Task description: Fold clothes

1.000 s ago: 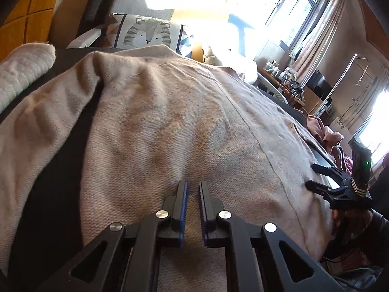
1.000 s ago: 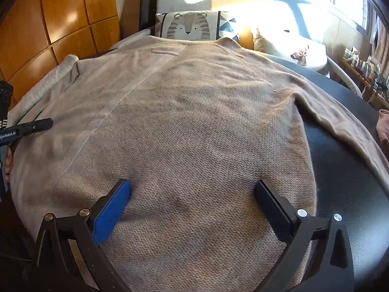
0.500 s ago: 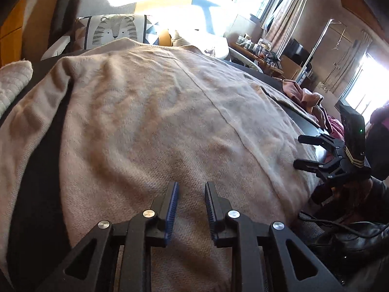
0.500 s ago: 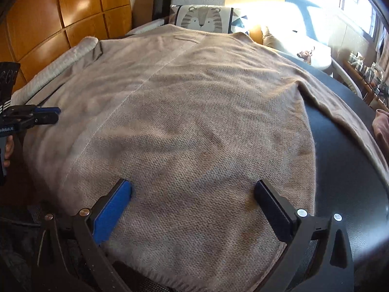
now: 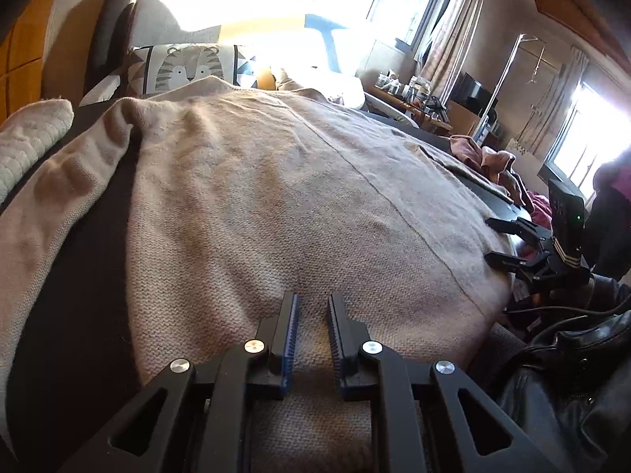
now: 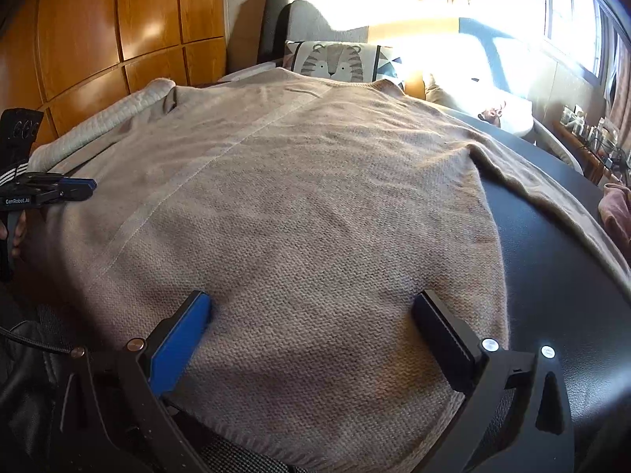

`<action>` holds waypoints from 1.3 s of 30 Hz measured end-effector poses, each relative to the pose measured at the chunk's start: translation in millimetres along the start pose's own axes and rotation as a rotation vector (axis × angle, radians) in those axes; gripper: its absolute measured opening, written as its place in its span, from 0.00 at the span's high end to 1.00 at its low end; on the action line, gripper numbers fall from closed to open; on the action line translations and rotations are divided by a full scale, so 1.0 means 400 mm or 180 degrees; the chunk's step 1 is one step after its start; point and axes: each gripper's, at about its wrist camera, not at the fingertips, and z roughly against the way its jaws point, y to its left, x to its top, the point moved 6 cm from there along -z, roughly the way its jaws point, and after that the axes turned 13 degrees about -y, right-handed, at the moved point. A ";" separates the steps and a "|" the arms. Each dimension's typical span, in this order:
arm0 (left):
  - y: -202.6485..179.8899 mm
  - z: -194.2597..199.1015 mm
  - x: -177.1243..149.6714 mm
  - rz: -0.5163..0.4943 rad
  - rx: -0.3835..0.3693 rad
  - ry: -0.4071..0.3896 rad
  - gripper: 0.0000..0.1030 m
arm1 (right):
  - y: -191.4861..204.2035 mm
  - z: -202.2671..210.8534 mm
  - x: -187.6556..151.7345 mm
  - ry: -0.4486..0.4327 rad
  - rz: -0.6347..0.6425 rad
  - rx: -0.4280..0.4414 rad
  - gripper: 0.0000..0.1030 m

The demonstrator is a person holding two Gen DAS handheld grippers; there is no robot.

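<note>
A beige knit sweater (image 5: 276,197) lies spread flat on a dark table, its left sleeve (image 5: 59,181) stretched toward me in the left wrist view. My left gripper (image 5: 311,303) hovers low over the sweater's near hem. Its jaws stand a narrow gap apart and are closing, with no cloth pinched between them. In the right wrist view the sweater (image 6: 315,197) fills the table, and my right gripper (image 6: 311,303) stands wide open over the hem, its fingers resting on or just above the knit. Each gripper shows in the other's view: left gripper (image 6: 79,189), right gripper (image 5: 501,240).
A tiger-print cushion (image 6: 335,61) stands behind the table. A white ribbed garment (image 5: 27,138) lies at the far left, pink clothes (image 5: 493,161) at the right. Bare dark table (image 6: 552,256) shows right of the sweater. A black leather bag (image 5: 572,374) sits below the near edge.
Both grippers have drawn back toward the sweater's near hem, which now shows under the right gripper. The left jaws, nearly shut a second ago, stand a little apart.
</note>
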 end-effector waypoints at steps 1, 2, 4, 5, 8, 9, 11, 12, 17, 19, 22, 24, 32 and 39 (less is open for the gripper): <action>0.002 -0.003 0.011 0.0065 -0.0008 0.0060 0.84 | -0.004 -0.006 0.009 0.0115 -0.0018 -0.0024 0.00; 0.003 -0.006 0.022 0.0122 -0.0020 0.0118 0.84 | -0.004 -0.004 0.021 0.0178 -0.0096 -0.0039 0.00; -0.017 -0.012 0.047 0.0027 -0.0061 0.0145 0.83 | -0.011 0.003 0.035 0.0090 -0.0184 -0.0118 0.00; -0.029 -0.015 0.060 -0.0066 -0.0087 0.0126 0.83 | -0.014 0.003 0.036 0.0057 -0.0202 -0.0171 0.00; -0.034 -0.035 0.083 -0.0108 -0.0115 0.0072 0.82 | -0.018 -0.014 0.017 0.0101 -0.0257 -0.0214 0.00; -0.031 -0.042 0.082 -0.0097 -0.0108 0.0073 0.82 | -0.016 -0.010 0.009 0.0037 -0.0209 -0.0226 0.00; -0.013 -0.060 0.061 -0.0089 -0.0062 0.0143 0.82 | -0.014 -0.005 0.001 -0.0036 -0.0145 -0.0192 0.00; -0.004 -0.067 0.052 -0.0079 -0.0047 0.0163 0.83 | -0.017 -0.004 -0.001 -0.0054 -0.0146 -0.0163 0.00; 0.021 -0.039 0.032 0.0212 -0.0142 0.0030 0.83 | -0.016 -0.001 0.001 0.0091 -0.0106 -0.0102 0.00; 0.021 -0.030 0.022 0.0209 -0.0146 0.0010 0.83 | -0.016 0.004 -0.005 0.0099 -0.0074 -0.0067 0.00; 0.024 -0.016 0.009 0.0289 -0.0149 -0.0021 0.83 | -0.015 0.011 -0.016 0.0095 -0.0041 -0.0065 0.00; 0.022 -0.005 -0.002 0.0283 -0.0147 -0.0011 0.83 | -0.010 0.018 -0.024 0.0112 -0.0009 -0.0080 0.00; 0.006 0.018 0.066 0.0235 -0.0277 0.0231 0.82 | -0.014 0.033 0.072 0.0083 0.0168 -0.0174 0.00; 0.007 -0.135 0.281 -0.0103 -0.0049 -0.0072 0.80 | -0.211 -0.096 0.254 -0.0050 -0.0132 -0.0641 0.00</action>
